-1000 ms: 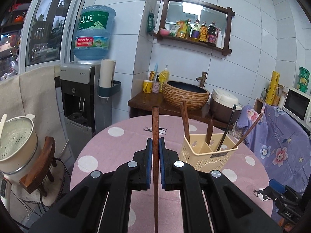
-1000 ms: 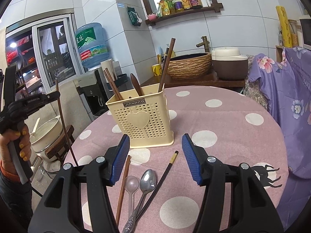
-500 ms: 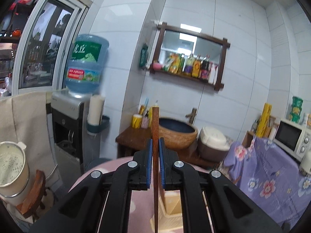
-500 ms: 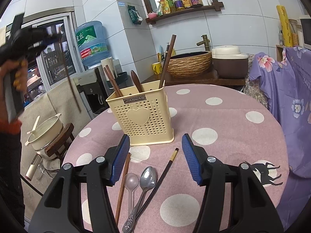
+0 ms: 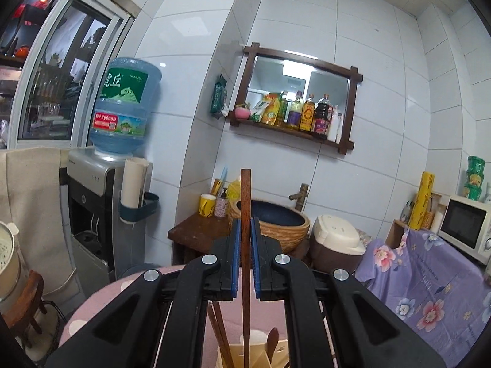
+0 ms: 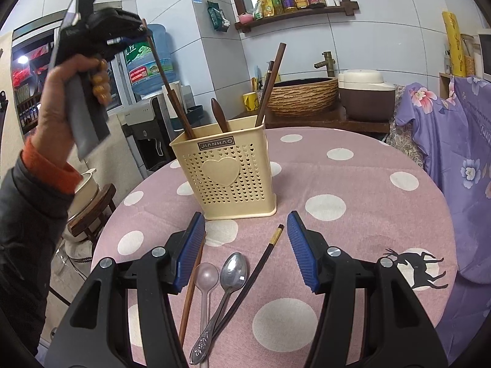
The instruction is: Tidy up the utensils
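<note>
The left gripper (image 5: pixel 245 254) is clamped on a long brown wooden chopstick (image 5: pixel 245 279), whose lower end reaches into the cream perforated plastic utensil holder (image 6: pixel 227 173) at six o'clock. The right gripper (image 6: pixel 245 254) hangs half open and empty over a steel spoon (image 6: pixel 231 276), clear plastic spoon (image 6: pixel 207 276) and dark chopstick (image 6: pixel 260 263) lying on the pink polka-dot table (image 6: pixel 353 184), holder at twelve o'clock.

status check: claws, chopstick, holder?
Left claw shut on brown chopstick, tip over the holder. Right claw open, empty, above spoons and chopsticks on table. Nothing blocking.
</note>
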A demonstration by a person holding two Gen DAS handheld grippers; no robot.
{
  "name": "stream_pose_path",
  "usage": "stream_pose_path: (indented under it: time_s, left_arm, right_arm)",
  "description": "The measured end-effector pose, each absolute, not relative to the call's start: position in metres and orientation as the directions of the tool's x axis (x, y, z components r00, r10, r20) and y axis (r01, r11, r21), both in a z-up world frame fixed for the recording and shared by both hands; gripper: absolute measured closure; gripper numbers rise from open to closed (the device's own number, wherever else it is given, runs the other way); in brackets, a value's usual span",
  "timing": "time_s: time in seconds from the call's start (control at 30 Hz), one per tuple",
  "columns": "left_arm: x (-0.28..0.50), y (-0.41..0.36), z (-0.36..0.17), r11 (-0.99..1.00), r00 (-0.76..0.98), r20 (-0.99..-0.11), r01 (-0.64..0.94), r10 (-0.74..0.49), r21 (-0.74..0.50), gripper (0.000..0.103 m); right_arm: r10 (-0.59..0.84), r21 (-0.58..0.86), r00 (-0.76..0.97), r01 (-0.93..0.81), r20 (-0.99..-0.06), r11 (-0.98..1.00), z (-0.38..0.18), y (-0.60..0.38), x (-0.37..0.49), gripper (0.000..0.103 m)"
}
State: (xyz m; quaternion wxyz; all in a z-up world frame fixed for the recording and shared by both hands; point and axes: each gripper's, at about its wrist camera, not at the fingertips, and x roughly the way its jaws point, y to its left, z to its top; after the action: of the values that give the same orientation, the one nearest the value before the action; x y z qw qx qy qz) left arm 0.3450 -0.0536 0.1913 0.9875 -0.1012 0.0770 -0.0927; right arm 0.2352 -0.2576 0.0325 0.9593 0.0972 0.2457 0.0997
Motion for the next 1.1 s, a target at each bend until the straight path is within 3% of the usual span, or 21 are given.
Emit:
stream_pose_path:
  time_s: [0.17, 0.6, 0.83, 0.87, 0.93, 1.1]
  left_arm:
    - [0.351, -0.051, 0.158, 0.956, 0.957, -0.202, 0.155, -0.208, -0.251, 0.095]
    - [0.349, -0.062, 0.098, 0.964, 0.903, -0.359, 0.171, -0.236, -0.204, 0.095]
    - [0.340, -0.062, 0.094, 0.963, 0.892, -0.374, 0.196, -0.253, -0.185, 0.094]
    - [0.337, -0.061, 0.094, 0.965, 0.894, -0.375, 0.190, -0.245, -0.179, 0.086]
    - [0.330, -0.056, 0.094, 0.964, 0.895, -0.375, 0.180, -0.242, -0.194, 0.047]
    - [0.308, -0.046, 0.086, 0.955, 0.869, -0.413, 0.194, -0.274, -0.227, 0.035]
  right_arm:
    - [0.244, 0.243, 0.853, -0.143, -0.461, 0.959, 0.028, -0.257, 0.236, 0.047]
    - [0.239, 0.256, 0.844, -0.126, -0.480, 0.959, 0.018, -0.261, 0.239, 0.047]
    - [0.229, 0.263, 0.846, -0.110, -0.481, 0.958, 0.018, -0.266, 0.239, 0.047]
    - [0.230, 0.266, 0.846, -0.109, -0.481, 0.958, 0.017, -0.266, 0.238, 0.047]
    - [0.230, 0.268, 0.845, -0.108, -0.482, 0.957, 0.017, -0.267, 0.239, 0.047]
    - [0.228, 0.265, 0.838, -0.104, -0.495, 0.958, 0.012, -0.266, 0.239, 0.047]
